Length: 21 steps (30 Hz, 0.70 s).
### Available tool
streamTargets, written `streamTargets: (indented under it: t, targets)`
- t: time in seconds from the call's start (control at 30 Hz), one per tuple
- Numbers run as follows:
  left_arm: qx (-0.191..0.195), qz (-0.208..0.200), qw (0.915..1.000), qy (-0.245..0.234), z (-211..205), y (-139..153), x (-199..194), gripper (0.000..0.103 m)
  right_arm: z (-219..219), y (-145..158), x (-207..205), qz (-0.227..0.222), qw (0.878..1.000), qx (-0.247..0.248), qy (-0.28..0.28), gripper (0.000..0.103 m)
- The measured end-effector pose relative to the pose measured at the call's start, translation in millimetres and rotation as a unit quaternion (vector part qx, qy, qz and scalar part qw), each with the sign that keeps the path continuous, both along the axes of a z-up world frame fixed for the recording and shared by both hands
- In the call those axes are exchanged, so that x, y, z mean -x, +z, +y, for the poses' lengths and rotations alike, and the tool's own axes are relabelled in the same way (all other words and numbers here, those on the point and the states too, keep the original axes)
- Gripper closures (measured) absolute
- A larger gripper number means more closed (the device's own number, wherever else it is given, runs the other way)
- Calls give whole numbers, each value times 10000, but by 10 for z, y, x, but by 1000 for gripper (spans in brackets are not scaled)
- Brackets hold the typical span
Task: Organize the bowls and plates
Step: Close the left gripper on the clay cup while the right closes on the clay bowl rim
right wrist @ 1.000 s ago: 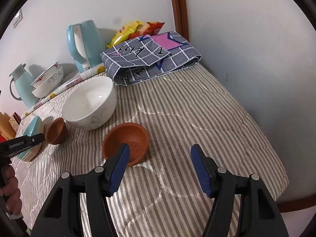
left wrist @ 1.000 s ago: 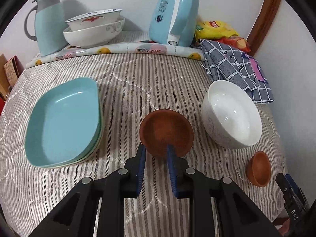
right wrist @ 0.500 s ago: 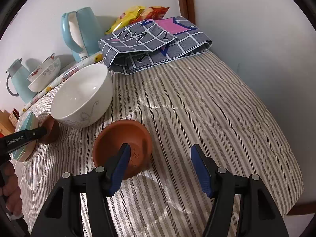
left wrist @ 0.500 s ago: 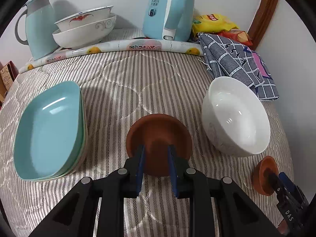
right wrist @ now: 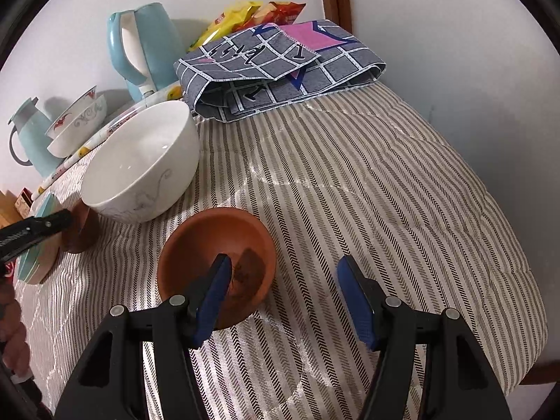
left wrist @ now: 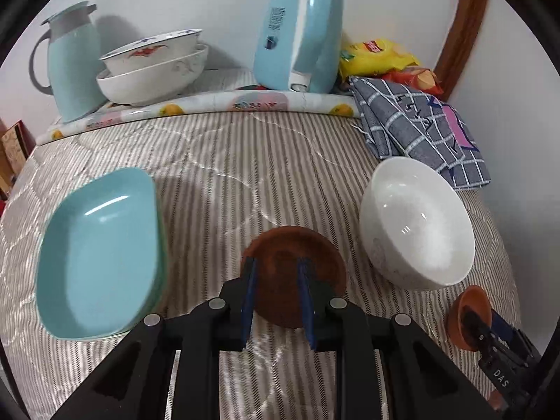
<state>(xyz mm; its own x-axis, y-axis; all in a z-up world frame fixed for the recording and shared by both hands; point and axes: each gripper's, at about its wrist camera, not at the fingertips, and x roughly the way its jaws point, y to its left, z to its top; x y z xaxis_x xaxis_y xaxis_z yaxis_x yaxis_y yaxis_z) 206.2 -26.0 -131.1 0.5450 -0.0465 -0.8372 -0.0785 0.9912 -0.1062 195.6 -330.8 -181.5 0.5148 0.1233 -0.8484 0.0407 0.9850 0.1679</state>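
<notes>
My left gripper [left wrist: 276, 273] is shut on the near rim of a brown clay bowl [left wrist: 297, 252], one finger inside and one outside. It also shows at the left of the right wrist view [right wrist: 82, 227]. A large white bowl [left wrist: 416, 224] stands just right of it. My right gripper [right wrist: 285, 273] is open, its left finger inside a second brown clay bowl [right wrist: 217, 262] and its right finger outside over the cloth. That bowl and gripper show at the lower right of the left wrist view [left wrist: 469, 315]. Stacked teal plates [left wrist: 101, 252] lie at the left.
Striped quilted cloth [left wrist: 227, 175] covers the table. At the back stand a teal jug [left wrist: 70, 73], two stacked white patterned bowls [left wrist: 154, 66], a blue kettle [left wrist: 301, 35], snack bags [left wrist: 378, 59] and a folded grey checked cloth [left wrist: 420, 129]. The table edge drops off at the right [right wrist: 525, 297].
My left gripper has moved in over its brown bowl's rim and closed on it. My right gripper has moved forward so its left finger now sits inside the second brown bowl.
</notes>
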Motion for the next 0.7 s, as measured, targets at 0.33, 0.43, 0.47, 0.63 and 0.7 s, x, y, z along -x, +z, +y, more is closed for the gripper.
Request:
streamTargets:
  t: [0.33,0.43,0.47,0.63,0.7]
  targets:
    - [-33,93,9999,66,41,-121,-41,68,42,-5,-7,-25,9998,173,62,40]
    - [-168,94,9998,108,57,-105,-28,68,19,5,-4,-23,9999,147,37,40]
    - [-158,65,9998,107,67,-95,-21,68,9,6,-4,-28,9999,139,31,40]
    - [-139,216,9996,101,99,-160,-58,64,-2,-6,-2,-28,9999,164,24,40]
    - [-19,284,9995,113,117,-215,-69,64,-2,9,7,-26,9998,181,37,40]
